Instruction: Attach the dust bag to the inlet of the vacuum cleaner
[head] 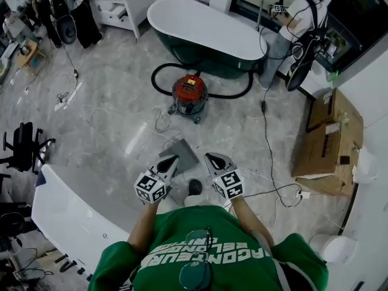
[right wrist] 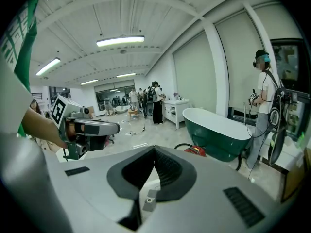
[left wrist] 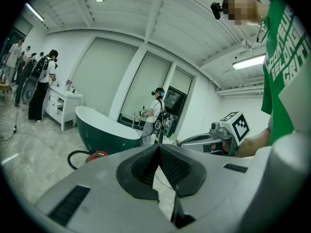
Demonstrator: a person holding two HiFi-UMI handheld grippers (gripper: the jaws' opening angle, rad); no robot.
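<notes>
A red vacuum cleaner [head: 190, 94] stands on the marble floor in front of a green bathtub, with its black hose [head: 159, 77] looped round it. It shows small in the left gripper view [left wrist: 98, 154] and in the right gripper view [right wrist: 197, 150]. A flat grey dust bag [head: 182, 153] lies on the floor between the vacuum and me. My left gripper [head: 173, 159] and right gripper [head: 209, 157] hover side by side just above the near edge of the bag. Both are shut with nothing between the jaws [left wrist: 158, 147] [right wrist: 154, 149].
The green and white bathtub [head: 206, 32] stands behind the vacuum. Cables trail across the floor [head: 270, 156]. Cardboard boxes [head: 327, 141] lie at the right, a white curved unit [head: 66, 208] at the left near me. A person [head: 297, 17] stands at the back right.
</notes>
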